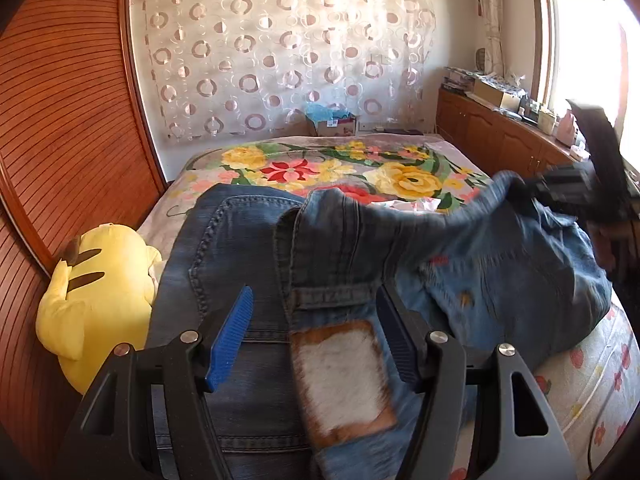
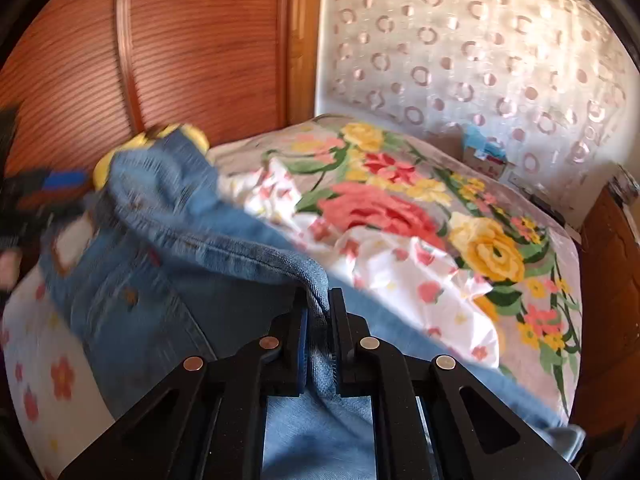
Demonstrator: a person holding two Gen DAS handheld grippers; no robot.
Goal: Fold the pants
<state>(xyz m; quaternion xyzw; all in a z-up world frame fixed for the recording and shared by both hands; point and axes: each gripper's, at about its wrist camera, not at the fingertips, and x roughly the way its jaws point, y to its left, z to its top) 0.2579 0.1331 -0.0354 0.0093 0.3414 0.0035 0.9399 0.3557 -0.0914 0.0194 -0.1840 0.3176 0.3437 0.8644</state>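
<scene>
Fingers of the right gripper (image 2: 318, 320) pinch the edge of the jeans (image 1: 320, 248), which lie bunched on the bed (image 1: 580, 380). Left gripper (image 1: 316, 320) gapes above the waistband (holding nothing). Better to lift slowly and lay the cloth flat.

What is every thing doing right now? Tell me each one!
Jeans: rumpled on the bed, one edge lifted.
Left tool: open, over the waistband patch.
Right tool: shut on the jeans' edge.
Yellow plush toy: lying beside the jeans.
Floral blanket: spread out, partly covered.
</scene>
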